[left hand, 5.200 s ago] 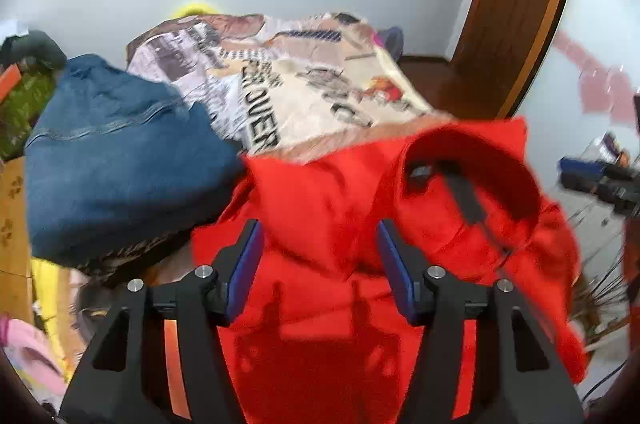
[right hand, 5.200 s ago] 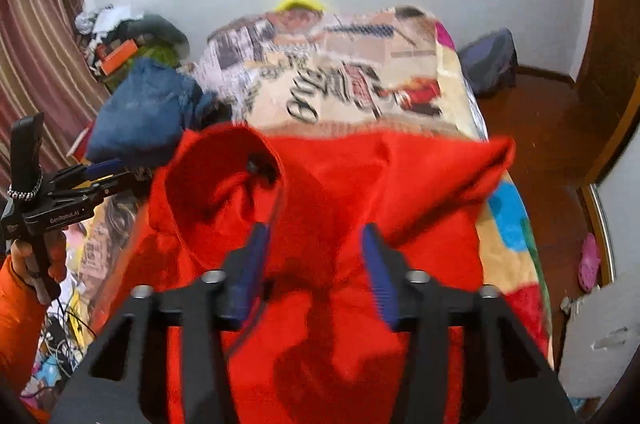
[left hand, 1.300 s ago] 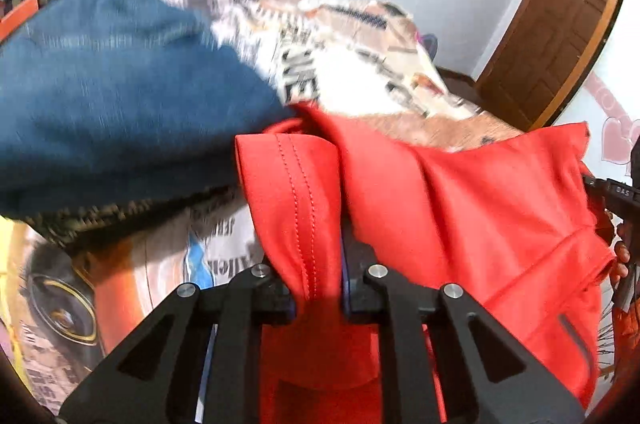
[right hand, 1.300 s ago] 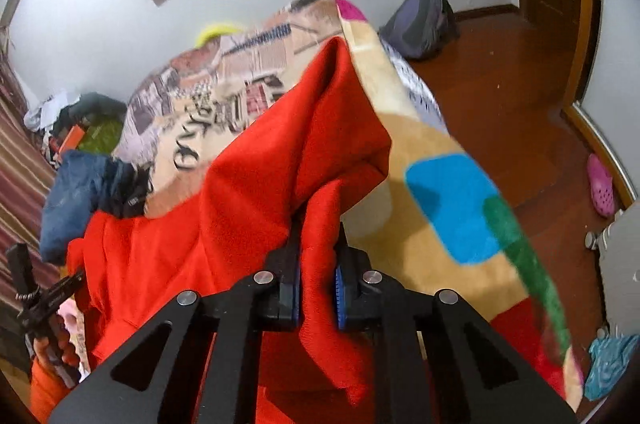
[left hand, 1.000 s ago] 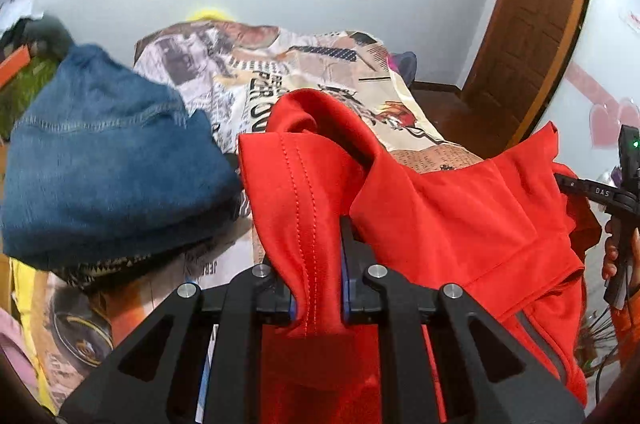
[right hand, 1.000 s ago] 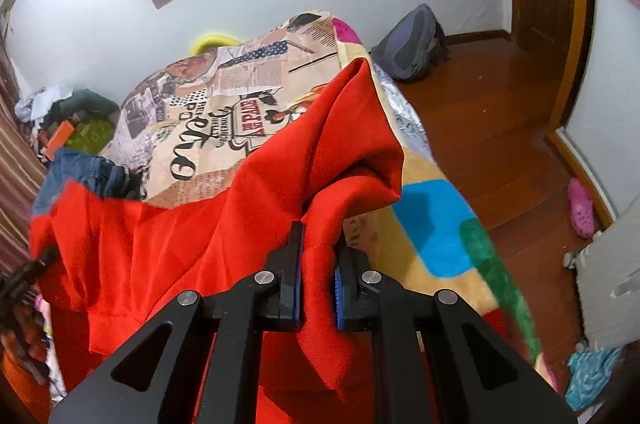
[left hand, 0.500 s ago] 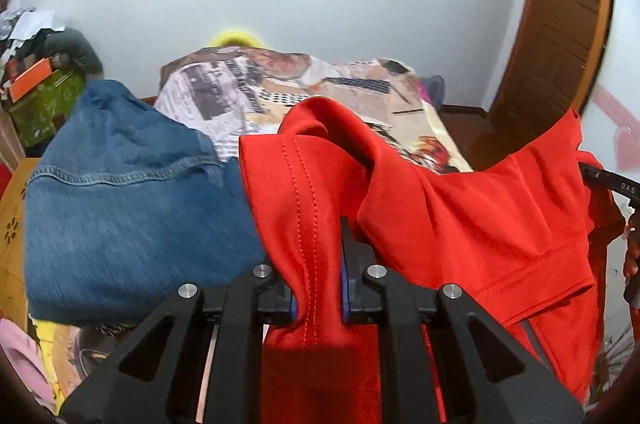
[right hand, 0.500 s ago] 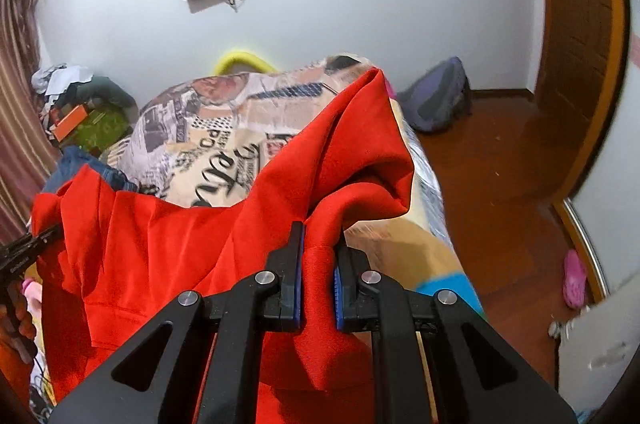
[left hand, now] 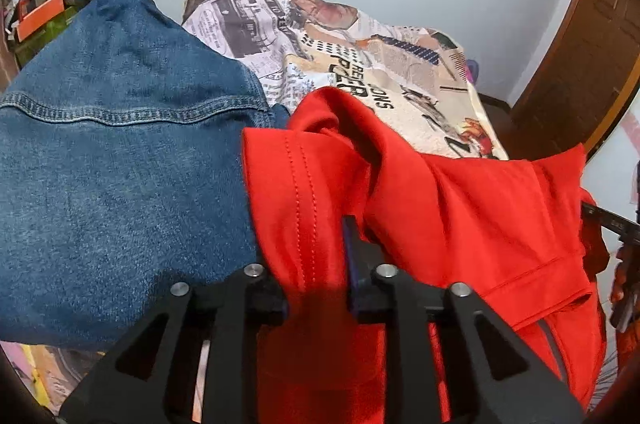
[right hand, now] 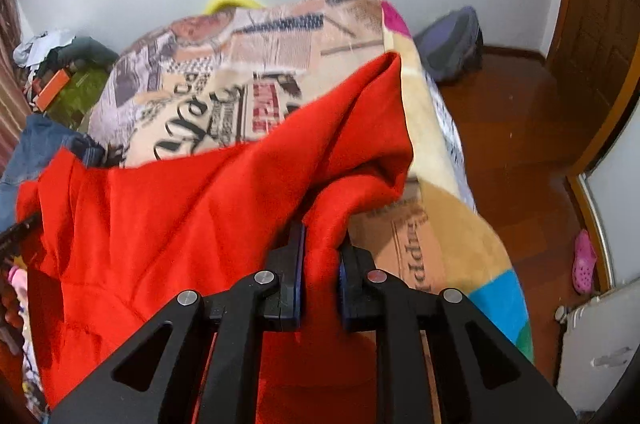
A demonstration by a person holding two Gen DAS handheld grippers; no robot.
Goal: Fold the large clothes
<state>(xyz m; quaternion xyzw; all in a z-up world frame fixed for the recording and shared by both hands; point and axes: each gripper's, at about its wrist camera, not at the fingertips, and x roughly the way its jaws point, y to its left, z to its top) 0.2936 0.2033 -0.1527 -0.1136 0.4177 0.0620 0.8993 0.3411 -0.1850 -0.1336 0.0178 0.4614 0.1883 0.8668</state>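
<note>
The red garment hangs stretched between the two grippers, raised over the bed. The left gripper points forward and clamps a stitched hem corner, the cloth bunching up between its fingers and draping rightward. The right gripper pinches the opposite corner, the fabric spreading left from its fingers. A denim pile sits just left of the left fingers.

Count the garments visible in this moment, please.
2: a red garment held up between the left gripper and right gripper, and a denim garment lying left of it. Others may be hidden.
</note>
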